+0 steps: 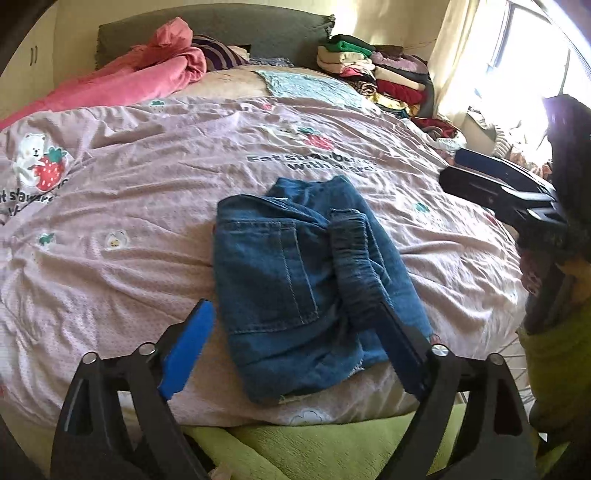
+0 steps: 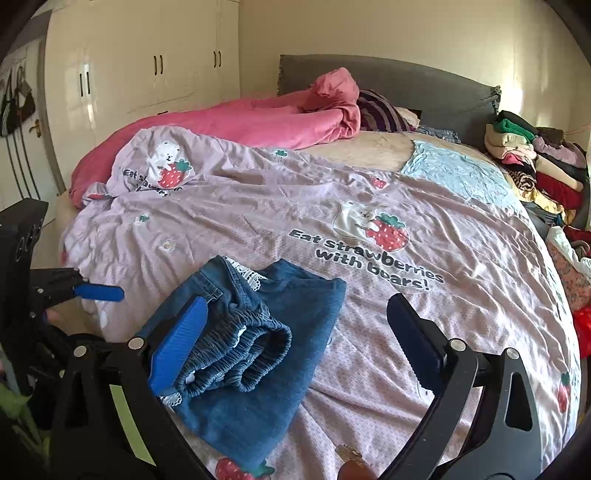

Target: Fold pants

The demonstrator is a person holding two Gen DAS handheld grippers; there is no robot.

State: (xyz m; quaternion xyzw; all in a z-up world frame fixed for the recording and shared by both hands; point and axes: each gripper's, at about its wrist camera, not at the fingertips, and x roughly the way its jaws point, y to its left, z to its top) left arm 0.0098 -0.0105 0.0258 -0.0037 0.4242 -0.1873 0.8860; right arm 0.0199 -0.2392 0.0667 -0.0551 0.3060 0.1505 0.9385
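Pants: blue denim pants (image 1: 295, 273), folded into a compact, roughly rectangular bundle.
Position: near the front edge of the bed (image 1: 110, 266), on a lilac quilt cover (image 2: 406, 325).
Long axis: in the left wrist view it runs from the near edge away toward the headboard (image 1: 221, 29), tilted slightly left.
Waistband: a gathered elastic waistband (image 2: 240, 354) lies doubled on top, forming a ridged loop.
Texture: stitched patch pocket (image 1: 273, 273) facing up; white lace trim (image 2: 247, 275) peeks out at the far edge.
Cover: thin and creased, printed with bears, strawberries and dark lettering.
Left gripper (image 1: 295, 347): fingers spread wide apart, empty, straddling the bundle's near end.
Right gripper (image 2: 295, 347): fingers wide apart, empty, left pad over the waistband.
Background: pink blanket (image 2: 240, 122); stacked folded clothes (image 1: 373, 70).
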